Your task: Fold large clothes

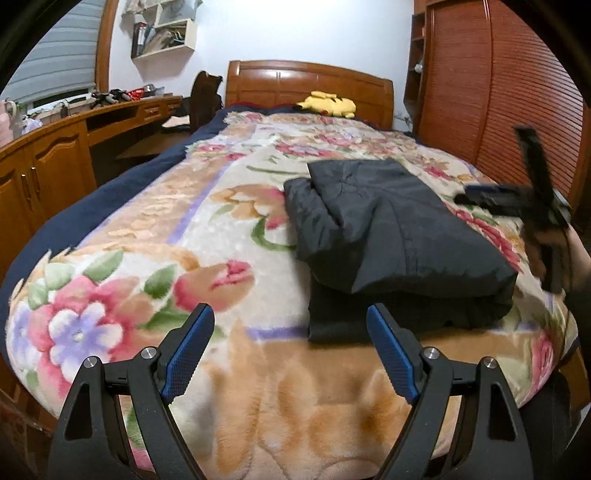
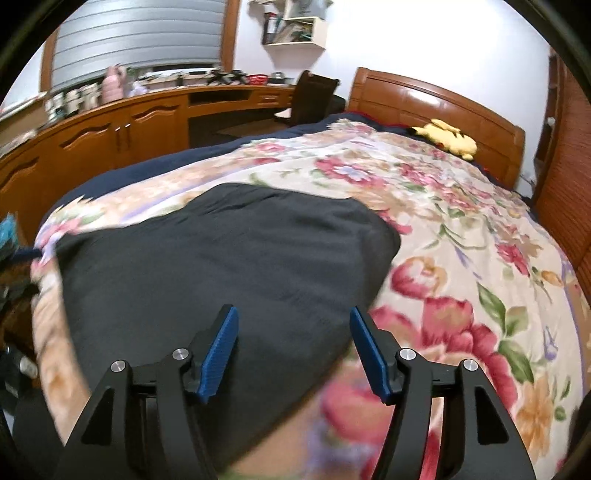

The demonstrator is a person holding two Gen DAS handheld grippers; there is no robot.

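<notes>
The left gripper (image 1: 290,328), jaws wide apart and empty, hovers over the foot of a bed (image 1: 110,206), just short of one folded dark jacket (image 1: 391,236). The right gripper (image 2: 293,332) also stands apart with nothing between its blue pads (image 2: 221,347), poised above the jacket's near right side; in the left wrist view it shows as a blur at the jacket's right, held by a hand (image 1: 554,254).

The jacket lies in a thick stack on the near half of a floral blanket (image 1: 229,206) that covers the mattress, toward its right side, clear of the edge. Left of the jacket the blanket is bare out to a navy border; beyond it the blanket runs open to one yellow plush toy (image 1: 328,103) against the wooden headboard (image 1: 306,83).

Left of the bed a long wooden desk with cabinets (image 1: 48,166) lines the wall under a shuttered window, one dark chair (image 1: 205,99) pushed to it. A white wall shelf (image 1: 166,33) hangs above. A slatted wooden wardrobe (image 1: 509,99) closes in the bed's right side.
</notes>
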